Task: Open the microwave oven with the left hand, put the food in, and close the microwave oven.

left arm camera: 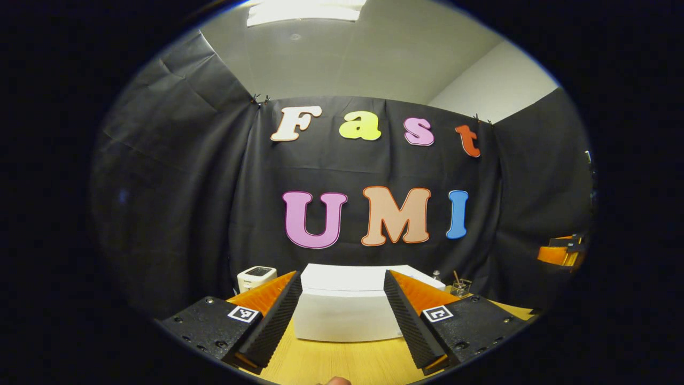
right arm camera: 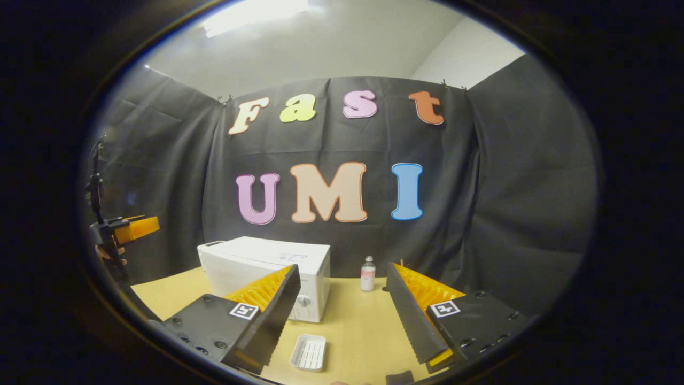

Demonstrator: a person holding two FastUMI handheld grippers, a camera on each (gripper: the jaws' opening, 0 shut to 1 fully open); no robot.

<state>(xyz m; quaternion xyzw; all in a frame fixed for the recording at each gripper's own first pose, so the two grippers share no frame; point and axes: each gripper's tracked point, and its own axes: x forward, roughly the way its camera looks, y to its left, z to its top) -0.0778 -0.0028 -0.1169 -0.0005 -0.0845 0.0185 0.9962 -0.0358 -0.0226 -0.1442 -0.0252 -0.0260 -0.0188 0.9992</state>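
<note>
The microwave oven [right arm camera: 267,275] stands on the wooden counter [right arm camera: 352,331] with its door closed, against the black cloth wall. In the left gripper view, the left gripper [left arm camera: 342,315] hangs above the counter with its fingers spread wide, the microwave oven [left arm camera: 347,307] framed between them and well apart. In the right gripper view, the right gripper [right arm camera: 342,321] is likewise spread and empty. A white ribbed tray [right arm camera: 308,353] lies on the counter just before the oven, and a small bottle [right arm camera: 367,273] stands to the oven's right.
</note>
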